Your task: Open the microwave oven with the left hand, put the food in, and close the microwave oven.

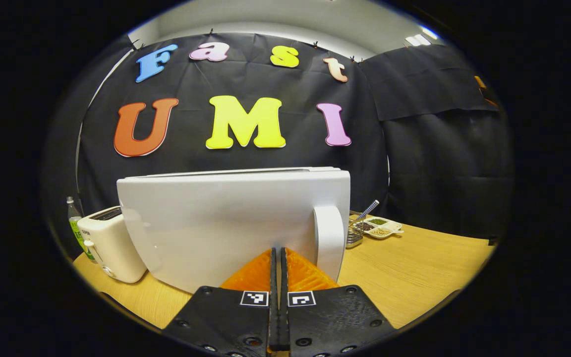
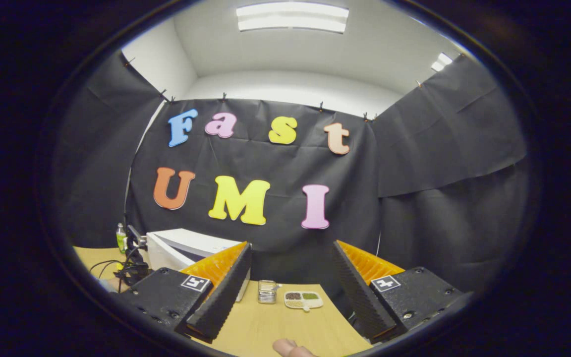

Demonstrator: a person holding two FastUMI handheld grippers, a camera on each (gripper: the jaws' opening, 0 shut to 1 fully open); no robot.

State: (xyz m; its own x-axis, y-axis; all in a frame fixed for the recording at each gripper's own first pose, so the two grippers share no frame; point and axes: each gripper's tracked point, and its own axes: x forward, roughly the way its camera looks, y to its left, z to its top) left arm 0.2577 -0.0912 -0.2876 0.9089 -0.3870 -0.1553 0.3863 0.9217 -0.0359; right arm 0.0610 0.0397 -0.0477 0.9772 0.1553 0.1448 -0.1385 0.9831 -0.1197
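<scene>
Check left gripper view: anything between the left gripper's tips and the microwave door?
Nothing. In the left gripper view the left gripper, fingers together, points at the closed microwave door beside its handle.

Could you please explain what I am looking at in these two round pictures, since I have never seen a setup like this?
There is no robot arm here: a person holds a two-finger gripper in each hand, and a fisheye camera rides on each one, looking forward along its fingers.

The left gripper view shows the left gripper at the bottom, fingers closed together and holding nothing, right in front of a white microwave oven with its handle just to the right. Beside the oven on the wooden table stand a cream toaster, a bottle, a small metal basket and a divided dish of seeds or spices.

The right gripper view shows the right gripper held farther back, fingers wide apart and empty, with the same oven, basket and dish beyond. A fingertip shows at the bottom edge.
</scene>
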